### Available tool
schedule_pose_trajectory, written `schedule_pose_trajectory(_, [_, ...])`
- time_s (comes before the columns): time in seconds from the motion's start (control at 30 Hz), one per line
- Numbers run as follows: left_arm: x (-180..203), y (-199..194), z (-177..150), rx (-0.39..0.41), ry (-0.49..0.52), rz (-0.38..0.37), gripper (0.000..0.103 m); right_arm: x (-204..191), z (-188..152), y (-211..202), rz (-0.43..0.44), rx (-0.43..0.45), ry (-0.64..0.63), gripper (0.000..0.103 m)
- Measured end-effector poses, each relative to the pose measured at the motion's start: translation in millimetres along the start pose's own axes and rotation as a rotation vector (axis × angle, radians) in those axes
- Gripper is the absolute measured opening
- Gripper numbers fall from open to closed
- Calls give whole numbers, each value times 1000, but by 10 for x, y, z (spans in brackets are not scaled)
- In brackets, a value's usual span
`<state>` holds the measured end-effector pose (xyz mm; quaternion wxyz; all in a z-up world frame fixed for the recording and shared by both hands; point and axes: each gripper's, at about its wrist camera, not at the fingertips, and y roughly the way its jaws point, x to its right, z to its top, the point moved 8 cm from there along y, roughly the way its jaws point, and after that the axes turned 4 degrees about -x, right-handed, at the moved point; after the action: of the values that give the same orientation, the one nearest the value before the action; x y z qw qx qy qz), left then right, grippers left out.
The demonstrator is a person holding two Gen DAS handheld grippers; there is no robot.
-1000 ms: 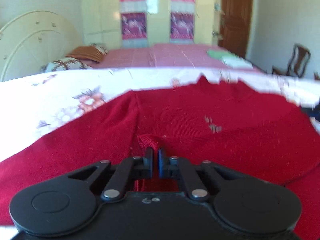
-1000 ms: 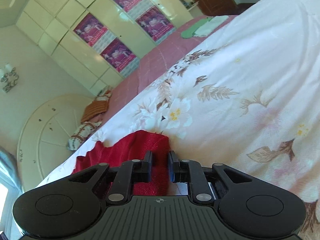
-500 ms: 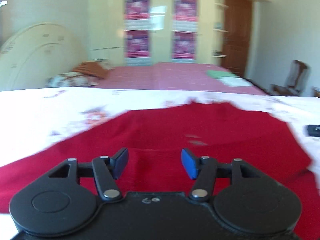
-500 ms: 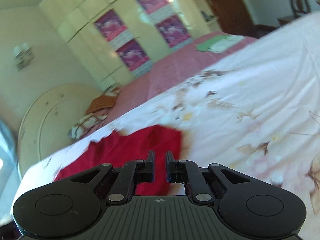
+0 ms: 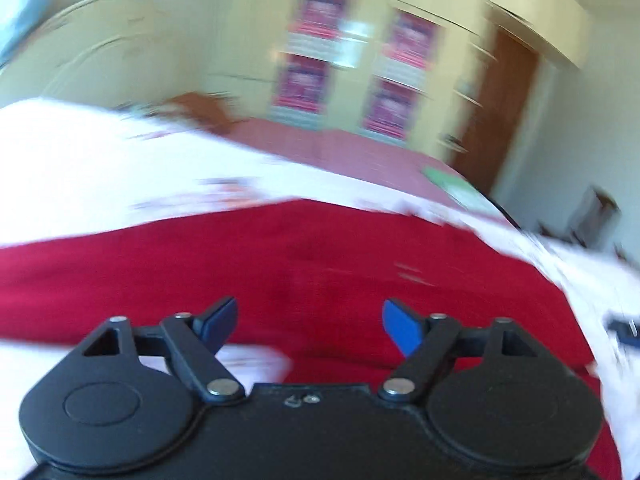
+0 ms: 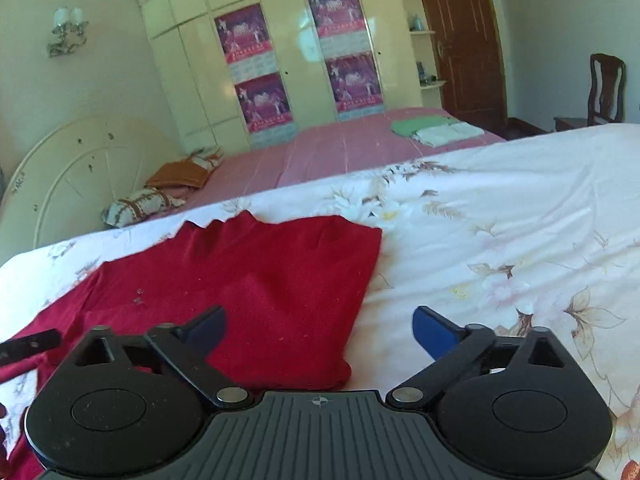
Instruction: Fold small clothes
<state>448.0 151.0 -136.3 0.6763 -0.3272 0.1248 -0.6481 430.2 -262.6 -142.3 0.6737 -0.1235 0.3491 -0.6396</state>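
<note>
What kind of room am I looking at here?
Most likely a bedroom in a home. A flowered bedspread covers the near bed, a second bed has a rounded headboard and pillows, and a tall wardrobe lines the far wall.

Both wrist cameras overlook the red sweater closely.

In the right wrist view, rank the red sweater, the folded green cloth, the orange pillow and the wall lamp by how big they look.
1. Red sweater, though it lies nearest.
2. Orange pillow.
3. Folded green cloth, close to the pillow; unsure.
4. Wall lamp.
</note>
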Motion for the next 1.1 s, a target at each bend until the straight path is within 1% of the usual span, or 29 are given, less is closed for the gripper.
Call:
schedule_pose_trajectory(0.03, [-288, -90, 1, 4, -72, 17, 68, 13, -2, 8, 7, -10, 23, 87])
schedule_pose_trajectory(0.07, [-585, -197, -7, 21, -156, 29, 61, 33, 3, 15, 1, -14, 45, 84])
schedule_pose_trajectory(0.1, [-893, -314, -29, 42, -246, 52, 61, 49, 13, 6, -6, -10, 58, 84])
schedule_pose_trajectory(0.13, [-1176, -423, -60, 65, -327, 79, 61, 30, 15, 5, 5, -8, 73, 79])
schedule_pose_trajectory(0.17, [-1439, -516, -94, 83, -396, 107, 61, 7, 14, 3, 13, -8, 87, 67])
schedule_pose_trajectory(0.2, [-1685, -593, -131, 91, -459, 136, 61, -23, 8, 16, 13, -15, 100, 61])
schedule_pose_trajectory(0.27, [-2056, -667, -198, 93, -556, 167, 61, -119, -22, 26, 25, -28, 126, 61])
schedule_pose_trajectory(0.3, [-2193, -694, -225, 97, -602, 171, 57, -188, -38, 58, 34, -36, 134, 61])
schedule_pose_trajectory(0.37, [-2339, -719, -248, 110, -674, 142, 54, -354, -84, 130, 48, -56, 147, 61])
schedule_pose_trajectory(0.43, [-2417, -744, -272, 127, -708, 156, 54, -502, -112, 218, 62, -75, 160, 61])
schedule_pose_trajectory(0.47, [-2459, -741, -286, 130, -731, 150, 53, -589, -127, 258, 67, -82, 161, 61])
schedule_pose_trajectory(0.53, [-2517, -744, -321, 154, -778, 114, 52, -758, -130, 335, 76, -90, 154, 61])
schedule_pose_trajectory(0.63, [-2638, -787, -405, 180, -861, 65, 43, -990, -106, 410, 99, -92, 139, 61])
schedule_pose_trajectory(0.7, [-2743, -761, -406, 194, -906, 45, 33, -1113, -102, 447, 110, -93, 132, 61])
schedule_pose_trajectory(0.77, [-2850, -717, -379, 209, -941, 29, 32, -1196, -99, 475, 116, -94, 132, 61])
schedule_pose_trajectory(0.87, [-2956, -640, -280, 243, -938, 25, 33, -1268, -96, 489, 120, -96, 137, 61])
schedule_pose_trajectory(0.93, [-2983, -586, -224, 244, -917, 27, 33, -1302, -102, 501, 119, -99, 136, 61])
schedule_pose_trajectory(1.03, [-3004, -572, -207, 243, -915, 27, 33, -1315, -112, 521, 111, -101, 140, 61])
schedule_pose_trajectory(1.07, [-2991, -566, -204, 242, -902, 39, 31, -1318, -114, 513, 106, -98, 141, 61])
schedule_pose_trajectory(1.1, [-2992, -610, -265, 237, -886, 57, 24, -1313, -121, 519, 101, -98, 142, 61])
